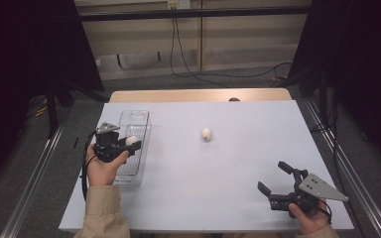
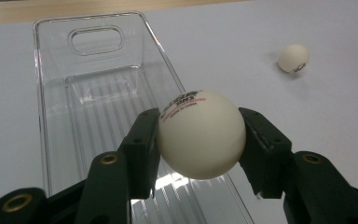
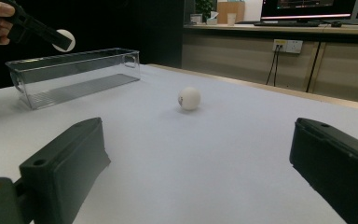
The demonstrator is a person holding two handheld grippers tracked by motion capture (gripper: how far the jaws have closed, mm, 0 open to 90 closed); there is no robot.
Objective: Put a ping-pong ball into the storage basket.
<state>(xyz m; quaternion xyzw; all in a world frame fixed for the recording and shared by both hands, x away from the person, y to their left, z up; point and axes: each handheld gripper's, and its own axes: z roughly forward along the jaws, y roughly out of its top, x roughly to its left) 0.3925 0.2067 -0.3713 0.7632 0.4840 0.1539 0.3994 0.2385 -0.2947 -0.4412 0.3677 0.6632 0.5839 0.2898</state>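
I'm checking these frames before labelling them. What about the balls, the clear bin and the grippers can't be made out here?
- Held ball, left gripper view: the small print is blurred, and the left gripper pads cover its sides.
- Loose ball, high view: too small to show any marking.
- Clear bin, left gripper view: the near end is cut off by the bottom edge and hidden behind the ball.
- Right gripper, right gripper view: the jaw bases are cut off by the frame edges.

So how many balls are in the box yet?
None yet: the clear box has no ball inside. In hand: the left claw grips one white ball above the box, ready to drop. Left: a second ball sits alone on the table. The right claw is open, holds nothing, and could fetch it next.
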